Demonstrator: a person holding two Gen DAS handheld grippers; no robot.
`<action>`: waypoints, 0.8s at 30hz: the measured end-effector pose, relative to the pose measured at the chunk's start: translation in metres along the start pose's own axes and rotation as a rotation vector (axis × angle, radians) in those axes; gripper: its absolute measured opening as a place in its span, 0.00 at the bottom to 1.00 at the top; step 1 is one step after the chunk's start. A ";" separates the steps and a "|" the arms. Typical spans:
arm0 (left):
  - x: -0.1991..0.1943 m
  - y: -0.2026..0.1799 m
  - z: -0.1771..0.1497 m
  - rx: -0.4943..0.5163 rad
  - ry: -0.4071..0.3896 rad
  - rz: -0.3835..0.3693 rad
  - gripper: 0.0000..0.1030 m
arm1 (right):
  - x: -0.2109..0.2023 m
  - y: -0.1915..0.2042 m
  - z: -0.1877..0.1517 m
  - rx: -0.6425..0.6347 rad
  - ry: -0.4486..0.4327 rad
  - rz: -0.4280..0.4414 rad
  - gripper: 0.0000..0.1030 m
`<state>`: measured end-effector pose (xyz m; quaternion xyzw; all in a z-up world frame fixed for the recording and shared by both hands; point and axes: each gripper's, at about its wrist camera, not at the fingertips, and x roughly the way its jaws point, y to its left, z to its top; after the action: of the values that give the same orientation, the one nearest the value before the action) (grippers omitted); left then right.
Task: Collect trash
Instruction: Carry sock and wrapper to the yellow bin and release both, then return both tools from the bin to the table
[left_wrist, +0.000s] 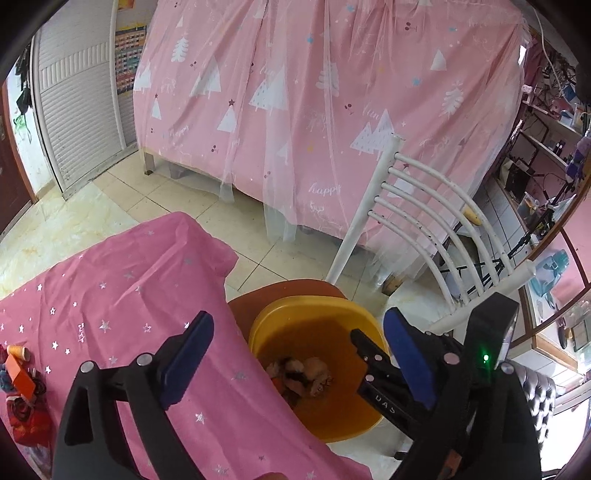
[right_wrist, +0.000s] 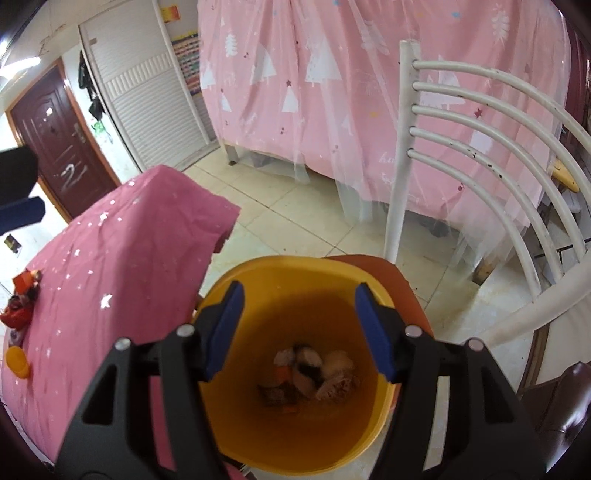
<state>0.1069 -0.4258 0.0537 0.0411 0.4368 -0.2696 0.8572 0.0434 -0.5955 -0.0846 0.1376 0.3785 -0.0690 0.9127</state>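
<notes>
A yellow bin (right_wrist: 325, 439) stands on an orange chair seat (right_wrist: 410, 291) beside the pink-clothed table (right_wrist: 122, 254). Crumpled trash (right_wrist: 314, 376) lies at its bottom; the bin (left_wrist: 295, 317) and the trash (left_wrist: 301, 374) also show in the left wrist view. My right gripper (right_wrist: 299, 328) is open and empty, directly above the bin mouth. My left gripper (left_wrist: 299, 358) is open and empty, over the table edge and the bin. More trash lies on the table's left side: red and orange wrappers (left_wrist: 22, 398) and a small orange cup (right_wrist: 18, 362).
A white metal chair back (right_wrist: 476, 147) rises right of the bin. A bed draped in pink tree-print cloth (left_wrist: 314, 103) stands behind. Tiled floor (right_wrist: 288, 206) lies between bed and table. A dark door (right_wrist: 62, 144) is far left; cluttered shelves (left_wrist: 546, 147) are at right.
</notes>
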 end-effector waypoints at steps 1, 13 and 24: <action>-0.002 0.001 0.000 0.000 -0.003 0.001 0.85 | -0.002 0.003 0.000 -0.004 -0.005 0.009 0.58; -0.043 0.064 -0.008 -0.040 -0.050 0.094 0.86 | -0.024 0.068 -0.001 -0.139 -0.042 0.080 0.65; -0.086 0.155 -0.014 -0.131 -0.094 0.207 0.87 | -0.039 0.129 -0.003 -0.224 -0.063 0.158 0.69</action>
<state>0.1329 -0.2525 0.0861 0.0174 0.4063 -0.1522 0.9008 0.0430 -0.4712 -0.0333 0.0619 0.3429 0.0417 0.9364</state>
